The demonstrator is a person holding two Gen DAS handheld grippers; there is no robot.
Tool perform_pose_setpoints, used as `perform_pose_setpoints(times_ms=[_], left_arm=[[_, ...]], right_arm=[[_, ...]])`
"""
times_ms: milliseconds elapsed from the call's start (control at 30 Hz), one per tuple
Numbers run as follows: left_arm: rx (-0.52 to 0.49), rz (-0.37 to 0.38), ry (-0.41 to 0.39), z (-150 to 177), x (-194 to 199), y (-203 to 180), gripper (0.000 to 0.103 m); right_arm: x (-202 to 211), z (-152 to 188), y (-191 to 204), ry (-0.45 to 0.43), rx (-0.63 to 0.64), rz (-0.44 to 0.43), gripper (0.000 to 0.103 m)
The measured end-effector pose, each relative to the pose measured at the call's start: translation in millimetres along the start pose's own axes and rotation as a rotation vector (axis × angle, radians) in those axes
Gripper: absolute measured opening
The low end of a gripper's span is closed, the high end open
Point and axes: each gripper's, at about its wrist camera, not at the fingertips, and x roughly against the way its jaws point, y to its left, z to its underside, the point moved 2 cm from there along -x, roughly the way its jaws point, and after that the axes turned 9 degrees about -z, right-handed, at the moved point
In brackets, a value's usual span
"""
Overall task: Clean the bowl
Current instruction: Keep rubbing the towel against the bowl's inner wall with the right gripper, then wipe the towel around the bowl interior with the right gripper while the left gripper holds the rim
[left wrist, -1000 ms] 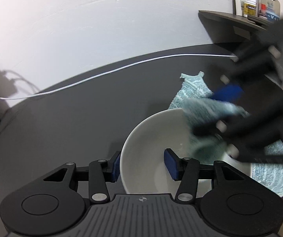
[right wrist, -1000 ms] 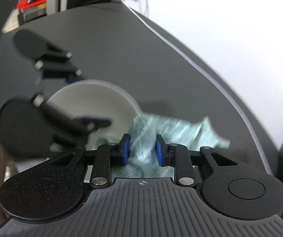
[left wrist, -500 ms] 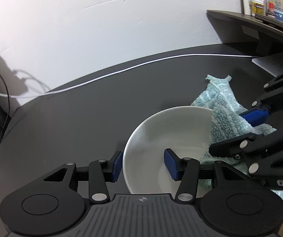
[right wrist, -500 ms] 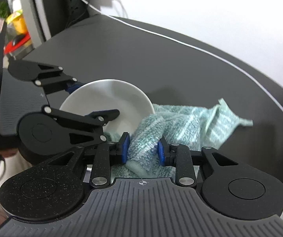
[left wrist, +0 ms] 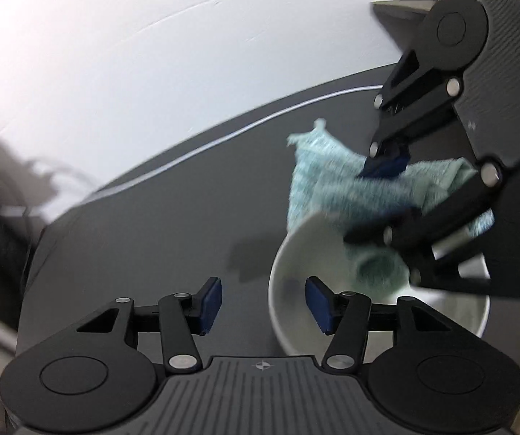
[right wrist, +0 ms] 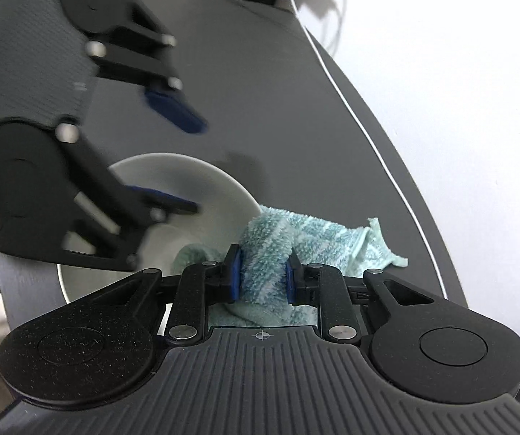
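A plain white bowl [left wrist: 298, 311] sits upright on the dark tabletop [left wrist: 144, 224], round and deep, its glossy inside bare on the near side. A pale teal terry cloth [right wrist: 317, 239] with lighter stripes lies bunched over the bowl's rim, one wad pushed down inside, the rest trailing across the tabletop beside it, one corner flared outward.

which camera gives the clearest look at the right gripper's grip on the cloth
The right wrist view: the right gripper pinches the teal cloth sharply, close up. The left wrist view shows the same grip from the side, motion-blurred.
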Motion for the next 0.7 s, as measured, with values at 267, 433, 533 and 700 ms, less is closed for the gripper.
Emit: perform_pose_setpoints(times_ms=[267,433,533,700], left_arm=[[0.068,0.036,0.025,4,-2,-1,0.042],[0.1,0.045,0.028,9,-1,4,0.042],[0.101,0.026,0.024,12,1,2,0.043],[0.118,-0.019,0.02,18,8,-3,0.043]], right_arm=[[21,41,-15,-0.116,-0.542,-0.073,0.025],[25,42,2,-0.132,-0.639,-0.024,0.032],[22,27,4,-0.087,-0.543,0.02,0.03],[22,6,-10,-0.036,-0.41,0.063,0.035]])
